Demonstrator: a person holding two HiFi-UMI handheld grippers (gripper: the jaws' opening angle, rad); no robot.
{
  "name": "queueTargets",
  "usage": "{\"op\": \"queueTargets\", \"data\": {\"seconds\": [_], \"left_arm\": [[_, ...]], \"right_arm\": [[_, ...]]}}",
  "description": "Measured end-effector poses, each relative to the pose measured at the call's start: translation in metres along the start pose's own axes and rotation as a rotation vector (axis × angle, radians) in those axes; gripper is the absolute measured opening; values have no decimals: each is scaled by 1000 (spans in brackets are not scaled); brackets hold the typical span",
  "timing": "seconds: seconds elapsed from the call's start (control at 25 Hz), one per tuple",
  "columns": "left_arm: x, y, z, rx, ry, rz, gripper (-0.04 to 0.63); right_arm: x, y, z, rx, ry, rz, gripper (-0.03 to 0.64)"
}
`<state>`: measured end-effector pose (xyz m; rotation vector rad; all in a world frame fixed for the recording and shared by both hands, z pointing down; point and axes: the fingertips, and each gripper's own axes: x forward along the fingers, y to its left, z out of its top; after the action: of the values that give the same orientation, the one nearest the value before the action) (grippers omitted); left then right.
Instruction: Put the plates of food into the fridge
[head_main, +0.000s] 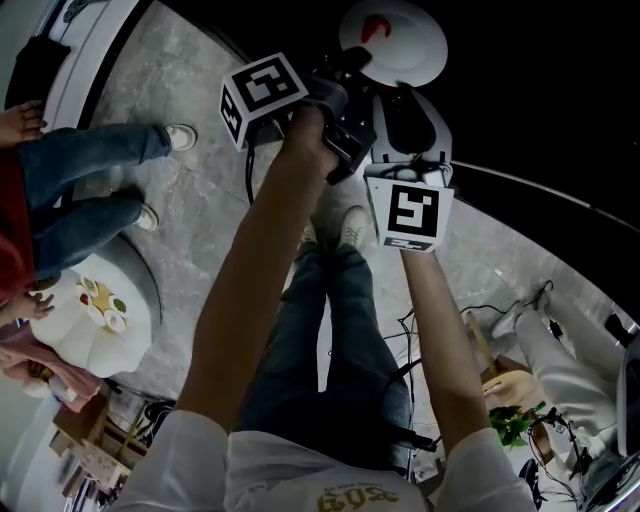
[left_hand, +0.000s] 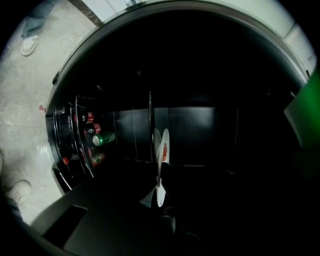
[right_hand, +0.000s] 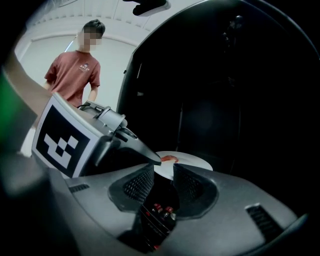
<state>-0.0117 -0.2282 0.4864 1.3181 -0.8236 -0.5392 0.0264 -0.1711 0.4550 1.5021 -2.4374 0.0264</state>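
The white plate of red food (head_main: 398, 48) sits just inside the dark fridge (head_main: 530, 90), level, with both grippers at its near rim. The left gripper (head_main: 356, 64) has its fingers pinched on the rim, the plate showing edge-on in its view. The right gripper's (right_hand: 164, 172) mesh-padded fingers (right_hand: 193, 185) stand narrowly apart, the rim lying between them ungripped. Drink cans (left_hand: 98, 139) line the door shelf.

**Plate** (head_main: 392, 40): white, w/ red food patch (right_hand: 169, 159). **Marker cubes** (head_main: 262, 92): black-on-white square pattern. **Fridge interior** (left_hand: 200, 130): black; door cans (left_hand: 94, 129) red & green. **Right gripper** (right_hand: 163, 172): grey body, dark cross-hatched pads (right_hand: 141, 184). **Floor** (head_main: 200, 205): grey marbled. **Wearer:** jeans (head_main: 330, 350) blue, shirt (head_main: 290, 470) white w/ yellow print. **Bystander's tee** (right_hand: 72, 75): brick red.
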Motion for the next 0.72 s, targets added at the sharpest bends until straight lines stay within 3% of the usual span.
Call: {"op": "queueTargets", "data": {"seconds": [0.48, 0.72], "left_arm": [[-1, -2, 0, 5, 39, -23, 17], [-4, -4, -2, 50, 58, -27, 40]], "right_arm": [[8, 6, 0, -49, 4, 21, 129], [13, 6, 0, -47, 13, 23, 129]]}}
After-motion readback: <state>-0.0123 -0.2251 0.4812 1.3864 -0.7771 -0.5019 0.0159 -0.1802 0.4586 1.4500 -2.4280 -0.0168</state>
